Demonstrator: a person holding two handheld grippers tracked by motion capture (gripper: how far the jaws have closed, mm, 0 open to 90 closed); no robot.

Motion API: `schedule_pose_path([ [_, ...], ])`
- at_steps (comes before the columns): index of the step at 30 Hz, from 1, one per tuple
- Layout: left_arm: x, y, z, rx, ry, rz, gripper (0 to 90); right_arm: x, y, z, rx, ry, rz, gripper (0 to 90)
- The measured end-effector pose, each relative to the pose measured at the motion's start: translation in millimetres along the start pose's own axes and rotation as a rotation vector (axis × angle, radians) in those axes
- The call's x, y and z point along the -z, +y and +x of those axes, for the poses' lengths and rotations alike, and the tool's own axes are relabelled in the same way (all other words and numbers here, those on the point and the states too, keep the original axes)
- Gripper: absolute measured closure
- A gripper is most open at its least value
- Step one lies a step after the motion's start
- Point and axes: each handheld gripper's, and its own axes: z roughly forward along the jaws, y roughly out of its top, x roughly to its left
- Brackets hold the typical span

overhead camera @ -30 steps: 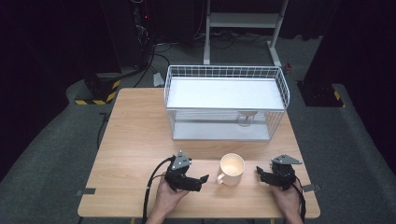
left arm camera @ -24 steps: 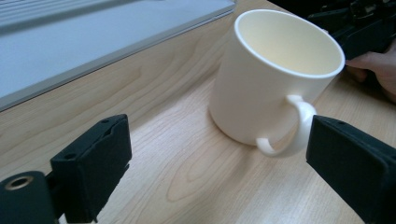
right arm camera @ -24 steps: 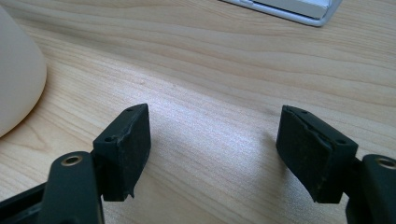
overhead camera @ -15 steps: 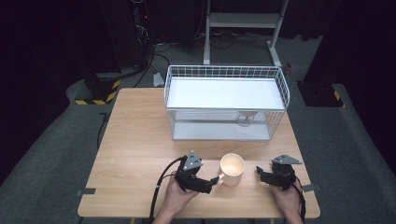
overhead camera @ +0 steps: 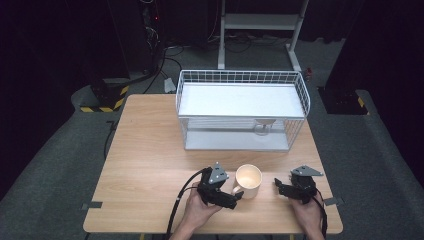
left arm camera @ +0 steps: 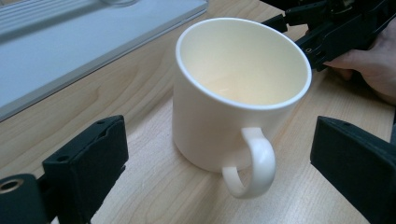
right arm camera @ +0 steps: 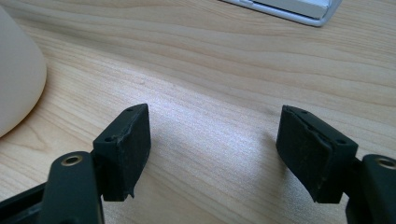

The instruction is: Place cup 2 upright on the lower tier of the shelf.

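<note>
My left gripper (left arm camera: pixel 219 154), jaws just spreading, brackets the mug handle (left arm camera: pixel 250 161); closing off-centre probably tips the mug (overhead camera: pixel 248 181). My right gripper (right arm camera: pixel 212 149) gapes, holding nothing.

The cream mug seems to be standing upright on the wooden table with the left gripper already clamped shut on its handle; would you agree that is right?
Not quite. The cream mug does stand upright on the wooden table, but the left gripper is not clamped: its jaws have just been opening and stand wide apart on either side of the handle, touching nothing. The left gripper view shows this.
</note>
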Motion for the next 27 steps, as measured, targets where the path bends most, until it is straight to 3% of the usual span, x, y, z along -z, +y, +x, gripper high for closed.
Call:
schedule_pose_path([
  [15, -20.2, 9.1, -10.3, -0.031, 0.012, 0.029, 2.3, 0.0, 0.0, 0.0, 0.0, 0.0, 0.0, 26.3],
  [27, -35.4, 13.2, -13.4, -0.027, 0.026, 0.033, 2.0, 0.1, 0.0, 0.0, 0.0, 0.001, 0.0, 26.4],
])
